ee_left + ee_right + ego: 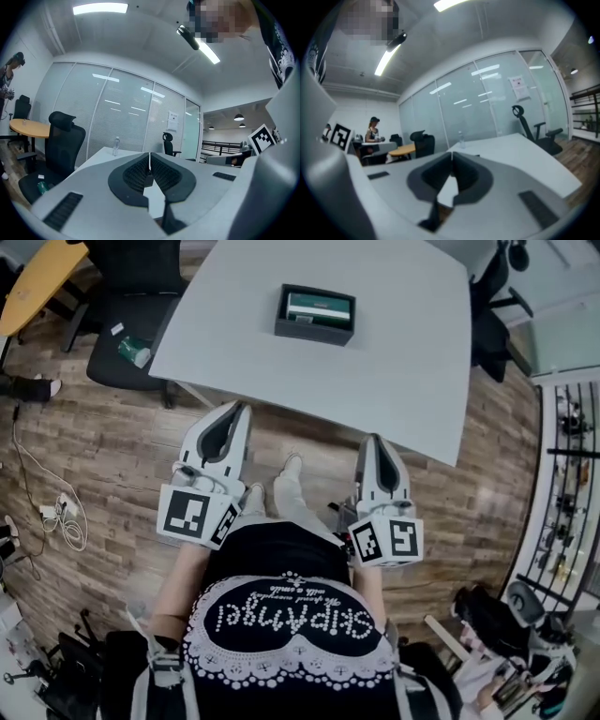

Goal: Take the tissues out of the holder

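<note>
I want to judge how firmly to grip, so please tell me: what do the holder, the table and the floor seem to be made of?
Holder: dark, matte walls, perhaps plastic or painted wood; the look leaves it open.
Table: smooth, even, pale top with a soft sheen, probably laminate.
Floor: brown planks with visible grain, either wood or wood-look vinyl.

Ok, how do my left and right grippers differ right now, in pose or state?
The left gripper leans toward the right of the head view; the right gripper points nearly straight up it. The left gripper sits farther up the picture than the right gripper. Shared: both are shut, empty, and short of the tissue holder on the table.
</note>
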`<state>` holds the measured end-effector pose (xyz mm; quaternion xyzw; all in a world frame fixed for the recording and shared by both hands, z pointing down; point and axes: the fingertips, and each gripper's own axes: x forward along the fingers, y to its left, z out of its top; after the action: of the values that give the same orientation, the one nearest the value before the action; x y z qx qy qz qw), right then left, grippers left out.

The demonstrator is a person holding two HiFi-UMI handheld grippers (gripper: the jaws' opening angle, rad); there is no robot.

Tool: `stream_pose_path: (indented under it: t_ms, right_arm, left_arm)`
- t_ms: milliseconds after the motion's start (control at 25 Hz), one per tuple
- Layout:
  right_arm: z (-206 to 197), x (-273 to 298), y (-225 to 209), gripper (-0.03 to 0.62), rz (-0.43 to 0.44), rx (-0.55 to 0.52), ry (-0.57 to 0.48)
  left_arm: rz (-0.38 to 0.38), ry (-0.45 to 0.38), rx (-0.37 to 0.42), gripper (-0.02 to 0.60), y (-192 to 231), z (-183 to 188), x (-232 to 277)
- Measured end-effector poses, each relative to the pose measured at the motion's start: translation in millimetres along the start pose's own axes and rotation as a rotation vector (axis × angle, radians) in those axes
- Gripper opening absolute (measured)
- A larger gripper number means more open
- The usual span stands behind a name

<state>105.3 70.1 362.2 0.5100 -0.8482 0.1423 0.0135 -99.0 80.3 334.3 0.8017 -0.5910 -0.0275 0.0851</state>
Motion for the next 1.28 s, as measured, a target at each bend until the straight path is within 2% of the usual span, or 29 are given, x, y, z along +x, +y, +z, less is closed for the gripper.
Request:
stream_pose_path:
  t_ms: [240, 560, 880, 1280]
  right_arm:
    - [25.5, 37.0, -40.5, 0.032, 0.036, -0.021, -0.017]
    - [32.2, 60.7, -76.9, 0.032, 0.045, -0.010, -0.005]
    - [30.0, 81.8, -77.8, 0.032, 0.046, 0.008, 0.011]
    - [37.9, 138.0, -71.6, 0.032, -0.018, 0.015, 0.024]
  left_arm:
    - [0.055, -0.049, 0.002, 0.029, 4.1, 15.1, 46.3]
    - [0.082, -0.081, -0.001, 0.029, -3.2, 22.3, 83.5]
    - [0.069, -0.082, -0.005, 0.028, 5.2, 28.4, 103.8]
    - [0.033, -0.033, -0.010, 0.025, 64.1, 28.6, 149.7]
